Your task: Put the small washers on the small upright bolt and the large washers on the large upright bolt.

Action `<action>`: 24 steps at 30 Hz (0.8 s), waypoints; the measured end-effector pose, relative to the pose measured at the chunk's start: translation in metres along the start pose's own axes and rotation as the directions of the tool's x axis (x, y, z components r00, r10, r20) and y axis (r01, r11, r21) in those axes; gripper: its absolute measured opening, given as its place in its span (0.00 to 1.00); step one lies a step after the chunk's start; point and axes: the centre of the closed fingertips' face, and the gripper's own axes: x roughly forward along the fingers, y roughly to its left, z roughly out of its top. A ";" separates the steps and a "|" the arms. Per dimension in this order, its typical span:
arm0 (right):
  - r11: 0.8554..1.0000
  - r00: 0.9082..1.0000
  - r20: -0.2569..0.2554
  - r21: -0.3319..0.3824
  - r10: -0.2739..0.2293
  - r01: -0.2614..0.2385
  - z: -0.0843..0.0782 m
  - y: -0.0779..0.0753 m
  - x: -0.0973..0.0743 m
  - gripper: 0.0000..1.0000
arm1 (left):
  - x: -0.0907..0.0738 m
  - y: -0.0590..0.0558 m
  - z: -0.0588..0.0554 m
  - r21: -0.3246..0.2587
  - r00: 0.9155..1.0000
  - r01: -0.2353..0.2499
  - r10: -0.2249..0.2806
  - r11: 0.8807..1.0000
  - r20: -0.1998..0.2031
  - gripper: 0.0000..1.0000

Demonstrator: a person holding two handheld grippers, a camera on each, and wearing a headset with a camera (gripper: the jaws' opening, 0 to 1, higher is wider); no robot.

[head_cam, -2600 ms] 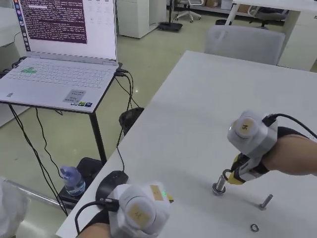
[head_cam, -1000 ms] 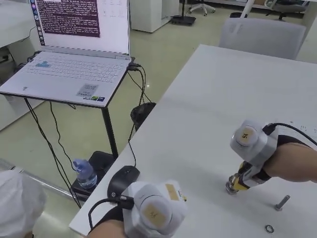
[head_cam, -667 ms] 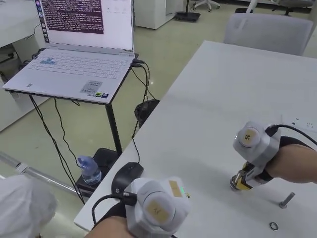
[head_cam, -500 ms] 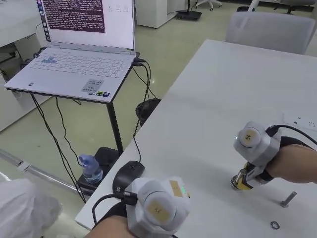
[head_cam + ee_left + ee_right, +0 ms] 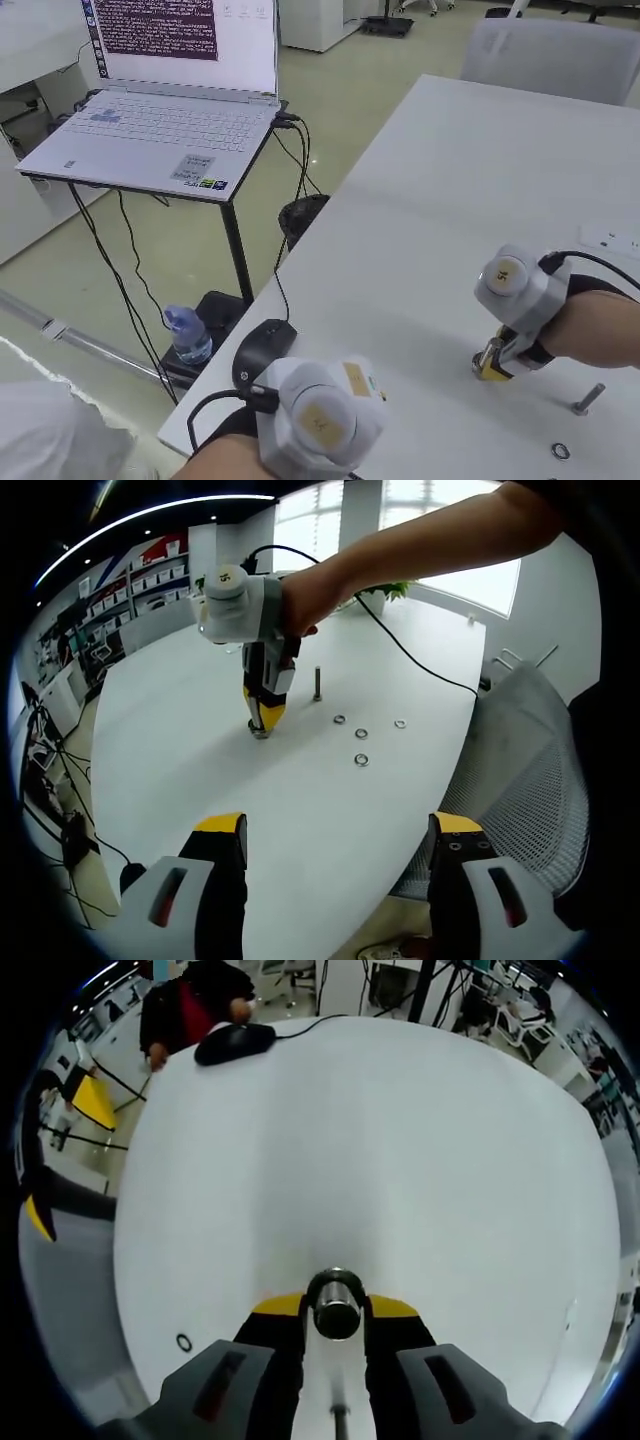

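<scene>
The large upright bolt (image 5: 337, 1318) stands on the white table (image 5: 440, 200), and my right gripper (image 5: 337, 1306) points down over it. Its jaws press on a ring around the bolt's top that looks like a large washer. From the left gripper view the right gripper (image 5: 260, 718) meets the bolt's base (image 5: 260, 732). The small upright bolt (image 5: 317, 683) stands just beyond, also as the small bolt (image 5: 584, 399). Several loose washers (image 5: 361, 759) lie near it, one washer (image 5: 560, 450) near the table's front. My left gripper (image 5: 338, 825) hangs open at the near edge, with nothing between its fingers.
A laptop (image 5: 150, 130) sits on a stand left of the table, with cables and a water bottle (image 5: 188, 335) on the floor below. A black mouse (image 5: 262, 350) lies at the table's near left corner. A grey chair (image 5: 545, 55) stands at the far side.
My right gripper held the washer beside the large bolt's top and has come down over the bolt. It has stayed there for the last second. The left gripper has not moved.
</scene>
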 end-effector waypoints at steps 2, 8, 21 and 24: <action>1.000 1.000 -0.002 0.001 0.000 0.000 0.000 0.000 0.000 0.22 | 0.000 0.000 0.000 0.002 1.000 0.000 0.000 1.000 -0.002 0.73; 1.000 1.000 -0.004 0.000 0.000 0.000 -0.001 0.000 0.000 0.23 | 0.000 -0.002 0.000 0.002 1.000 0.003 -0.003 1.000 -0.003 0.72; 0.999 1.000 0.022 -0.030 -0.010 0.010 0.002 -0.001 -0.002 0.31 | -0.001 -0.004 0.000 0.004 1.000 0.003 -0.003 1.000 -0.002 0.71; 0.999 0.999 0.039 -0.037 -0.011 0.012 0.005 -0.002 -0.007 0.33 | -0.001 -0.004 0.001 0.005 1.000 0.004 -0.004 1.000 -0.002 0.71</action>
